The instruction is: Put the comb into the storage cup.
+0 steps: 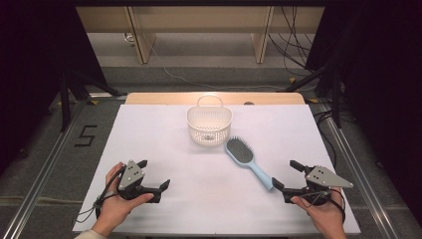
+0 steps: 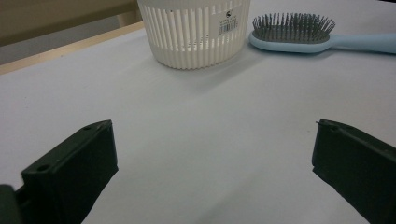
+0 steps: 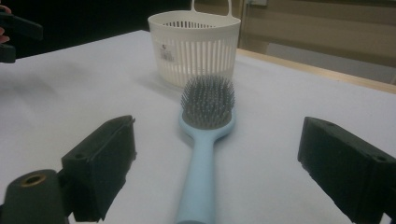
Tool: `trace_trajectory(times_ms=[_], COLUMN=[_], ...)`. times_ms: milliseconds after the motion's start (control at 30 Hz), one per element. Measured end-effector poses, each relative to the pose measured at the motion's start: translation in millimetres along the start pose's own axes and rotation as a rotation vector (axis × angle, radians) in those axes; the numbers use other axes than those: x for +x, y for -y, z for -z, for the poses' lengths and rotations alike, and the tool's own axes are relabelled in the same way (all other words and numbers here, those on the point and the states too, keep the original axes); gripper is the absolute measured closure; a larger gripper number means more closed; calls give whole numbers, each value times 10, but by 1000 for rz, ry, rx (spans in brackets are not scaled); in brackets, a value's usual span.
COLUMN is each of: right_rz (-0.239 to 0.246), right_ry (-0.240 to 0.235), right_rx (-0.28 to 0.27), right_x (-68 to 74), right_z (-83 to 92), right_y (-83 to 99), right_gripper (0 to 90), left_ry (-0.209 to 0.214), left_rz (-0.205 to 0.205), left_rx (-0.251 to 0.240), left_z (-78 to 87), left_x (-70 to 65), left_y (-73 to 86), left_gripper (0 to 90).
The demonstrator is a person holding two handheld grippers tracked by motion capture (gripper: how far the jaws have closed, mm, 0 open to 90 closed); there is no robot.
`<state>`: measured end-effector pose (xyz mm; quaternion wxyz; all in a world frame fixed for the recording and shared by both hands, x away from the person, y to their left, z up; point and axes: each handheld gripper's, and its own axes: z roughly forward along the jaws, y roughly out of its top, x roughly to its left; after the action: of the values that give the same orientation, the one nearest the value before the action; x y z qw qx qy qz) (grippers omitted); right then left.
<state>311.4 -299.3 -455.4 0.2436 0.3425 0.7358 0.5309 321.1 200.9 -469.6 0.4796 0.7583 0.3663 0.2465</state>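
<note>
Hairbrush (image 3: 205, 140) lies flat on the desk (image 1: 164, 144), bristles up, handle pointing back at my right hand-held gripper (image 1: 287, 179), whose released jaws straddle the handle's line without touching; I judge that lines me up for a handle grasp. Basket (image 1: 209, 124) stands upright just beyond the brush head. My left hand-held gripper (image 1: 154, 174) rests released, well apart, holding nothing.

We see a white tabletop (image 1: 164, 149) with a wooden far edge (image 1: 214, 98) — and a "5" marked on the floor (image 1: 85, 135).
</note>
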Motion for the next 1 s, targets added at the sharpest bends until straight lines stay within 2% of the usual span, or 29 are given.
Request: trace_trajectory(times_ms=[267, 367, 433, 500, 533, 600, 700, 733, 767, 800, 867, 900, 933, 967, 1000], right_rz=[-8, -9, 0, 10, 18, 23, 45, 49, 49, 34, 26, 15, 15, 2, -6], right_ry=[27, 46, 86, 91, 107, 104, 106, 124, 124, 138, 151, 158, 158, 166, 171], right_rx=[-19, -34, -49, -55, -54, -53, 9, 52, 52, 110, 164, 192, 192, 251, 267], right_x=[-5, -16, -40, -52, -71, -96, -141, -158, -158, -184, -209, -221, -221, -241, -247], right_z=[3, -2, -9, -11, -17, -32, -66, -83, -83, -118, -167, -197, -197, -267, -295], right_y=[-10, -22, -41, -52, -77, -99, -123, -125, -125, -125, -128, -132, -132, -136, -135], right_gripper=[112, 148, 195, 229, 331, 456, 675, 742, 742, 846, 900, 900, 900, 900, 900], left_ry=[-5, -4, -1, 0, 0, -2, -2, -2, -2, -2, -3, -3, -3, -4, -5], left_rz=[-1, 0, 0, -4, -6, -6, -6, -5, -5, -5, -4, -4, -4, -4, -4], left_rx=[-5, -5, -4, -4, -3, -3, -4, -4, -4, -4, -3, -3, -3, -3, -2], left_z=[12, 10, 8, 4, 4, 4, 5, 4, 4, 3, 1, 1, 1, 2, 2], left_x=[3, 4, 1, -1, -3, -4, -4, -6, -6, -8, -8, -8, -8, -7, -6], left_y=[-2, -2, -2, -4, -5, -6, -7, -8, -8, -10, -10, -10, -10, -11, -11], left_gripper=[0, 0, 0, 0, 0, 0, 0, 0, 0, 0, 0, 0, 0, 0, 0])
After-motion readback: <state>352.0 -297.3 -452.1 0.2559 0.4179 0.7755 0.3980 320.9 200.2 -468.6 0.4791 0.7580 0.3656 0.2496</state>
